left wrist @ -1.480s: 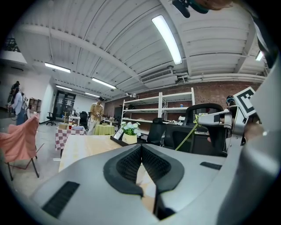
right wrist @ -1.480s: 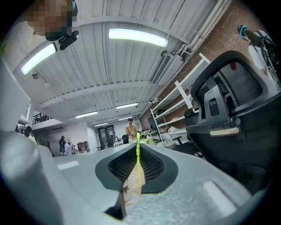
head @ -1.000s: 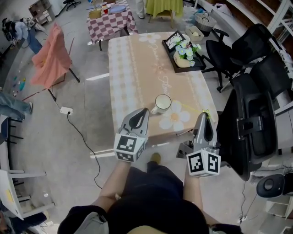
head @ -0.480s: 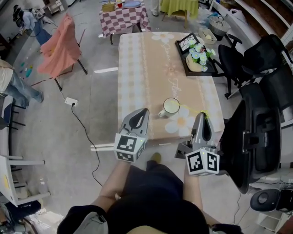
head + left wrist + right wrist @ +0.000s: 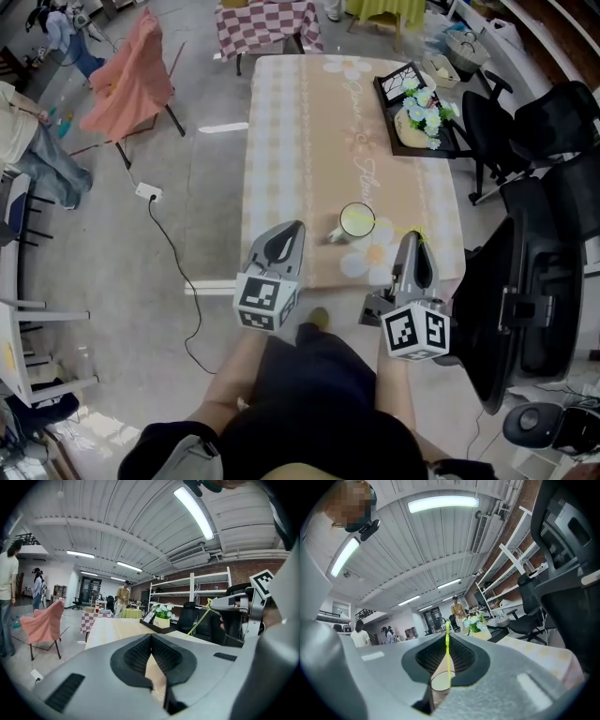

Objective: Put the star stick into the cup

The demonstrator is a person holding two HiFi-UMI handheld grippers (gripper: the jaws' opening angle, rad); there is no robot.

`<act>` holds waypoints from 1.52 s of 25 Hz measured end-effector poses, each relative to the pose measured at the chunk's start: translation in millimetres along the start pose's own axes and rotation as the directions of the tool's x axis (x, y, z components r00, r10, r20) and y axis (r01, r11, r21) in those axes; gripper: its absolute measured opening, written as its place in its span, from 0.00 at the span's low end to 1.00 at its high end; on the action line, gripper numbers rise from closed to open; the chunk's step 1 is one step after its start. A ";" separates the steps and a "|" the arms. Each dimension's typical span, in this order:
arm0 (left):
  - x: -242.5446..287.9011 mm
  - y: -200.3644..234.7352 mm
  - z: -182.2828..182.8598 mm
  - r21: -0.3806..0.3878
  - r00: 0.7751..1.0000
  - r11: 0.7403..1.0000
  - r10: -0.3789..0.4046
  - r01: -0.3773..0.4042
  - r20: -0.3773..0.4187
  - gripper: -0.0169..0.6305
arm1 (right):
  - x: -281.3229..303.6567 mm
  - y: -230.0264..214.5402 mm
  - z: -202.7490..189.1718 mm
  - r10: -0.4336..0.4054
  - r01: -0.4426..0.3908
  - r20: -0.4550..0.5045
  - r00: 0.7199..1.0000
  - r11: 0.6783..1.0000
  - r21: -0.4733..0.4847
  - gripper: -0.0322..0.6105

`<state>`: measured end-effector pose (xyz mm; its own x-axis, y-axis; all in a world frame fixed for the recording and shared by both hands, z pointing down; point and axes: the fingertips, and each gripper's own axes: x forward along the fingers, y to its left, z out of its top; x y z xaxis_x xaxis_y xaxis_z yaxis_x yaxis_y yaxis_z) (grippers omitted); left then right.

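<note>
A white cup [image 5: 357, 221] with its handle to the left stands near the front edge of the beige flowered table [image 5: 309, 141]. My right gripper [image 5: 411, 240] hovers just right of the cup and is shut on the thin yellow-green star stick [image 5: 420, 232]. In the right gripper view the stick [image 5: 447, 653] runs up between the closed pads, and the cup's rim [image 5: 439, 680] shows below them. The left gripper view shows the stick [image 5: 200, 618] slanting out of the right gripper. My left gripper [image 5: 289, 230] is left of the cup at the table's edge, shut and holding nothing.
A black tray [image 5: 413, 105] with flowers and a picture frame sits at the table's far right. Black office chairs [image 5: 530, 281] crowd the right side. On the left are a chair draped in orange cloth [image 5: 131, 80] and a power strip [image 5: 148, 192] with its cable.
The table and cup have come nearer to both grippers, and the cup now lies between them. Both grippers hold the same pose, the stick still in the right one.
</note>
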<state>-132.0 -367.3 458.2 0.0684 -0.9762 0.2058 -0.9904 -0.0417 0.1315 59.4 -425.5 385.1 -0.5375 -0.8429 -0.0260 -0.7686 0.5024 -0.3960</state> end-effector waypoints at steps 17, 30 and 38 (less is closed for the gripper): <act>9.2 8.9 -18.7 -0.016 0.998 0.998 0.054 -0.054 -0.035 0.05 | 15.3 -15.4 -16.6 0.034 -0.033 -0.019 0.999 0.999 0.043 0.08; 4.8 5.6 -23.1 -0.005 0.998 0.999 0.046 -0.046 -0.047 0.04 | 6.7 -16.4 -26.5 0.029 -0.027 -0.049 0.998 0.999 0.037 0.16; 2.2 2.5 -25.3 0.003 0.998 1.000 0.028 -0.028 -0.049 0.05 | 3.0 -17.3 -28.7 0.018 -0.015 -0.049 0.999 0.999 0.049 0.32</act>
<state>-131.3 -364.1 483.5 0.0464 -0.9653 0.2570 -0.9923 -0.0150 0.1228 61.1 -431.2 418.3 -0.5674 -0.8233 0.0119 -0.7424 0.5053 -0.4399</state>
